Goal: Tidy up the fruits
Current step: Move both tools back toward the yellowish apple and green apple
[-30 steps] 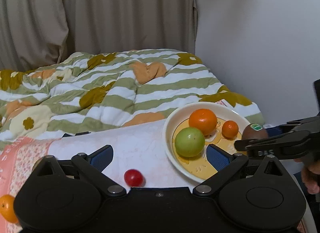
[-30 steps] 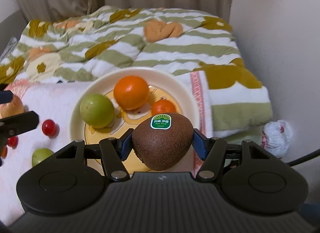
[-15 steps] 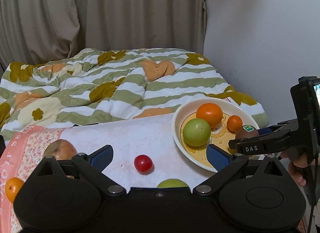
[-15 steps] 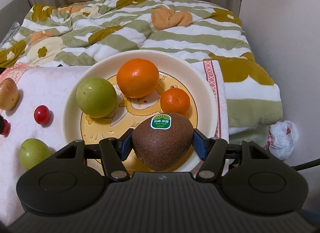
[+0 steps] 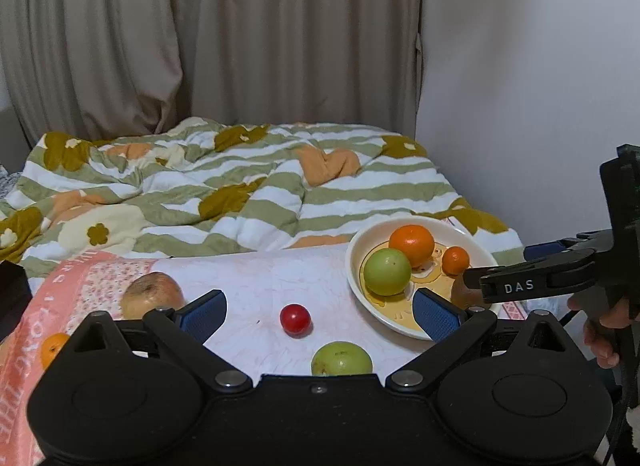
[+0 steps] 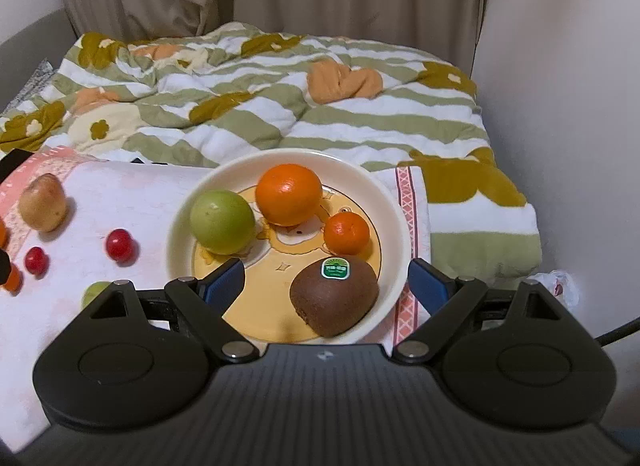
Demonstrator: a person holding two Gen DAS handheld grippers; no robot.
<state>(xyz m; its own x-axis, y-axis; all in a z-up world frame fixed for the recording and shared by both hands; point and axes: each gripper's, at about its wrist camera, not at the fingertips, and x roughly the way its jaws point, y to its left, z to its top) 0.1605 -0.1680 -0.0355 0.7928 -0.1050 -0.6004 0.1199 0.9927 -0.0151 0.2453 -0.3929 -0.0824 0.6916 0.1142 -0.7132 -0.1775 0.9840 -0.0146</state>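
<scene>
The kiwi (image 6: pixel 334 296) is lying free in the plate (image 6: pixel 394 221), near the small tangerine (image 6: pixel 346 233), because the right gripper (image 6: pixel 326 286) is standing with its jaws spread wide on both sides of it. The left gripper (image 5: pixel 318 308) is also hanging released, gripping nothing, over the red cherry tomato (image 5: pixel 295 320) and the green fruit (image 5: pixel 341 358), which are probably waiting on the cloth (image 5: pixel 256 282) to be collected.

You can read "DAS" in white on the right claw (image 5: pixel 532 286)'s black finger, while the kiwi (image 6: pixel 334 298)'s green sticker print is too small to read.
</scene>
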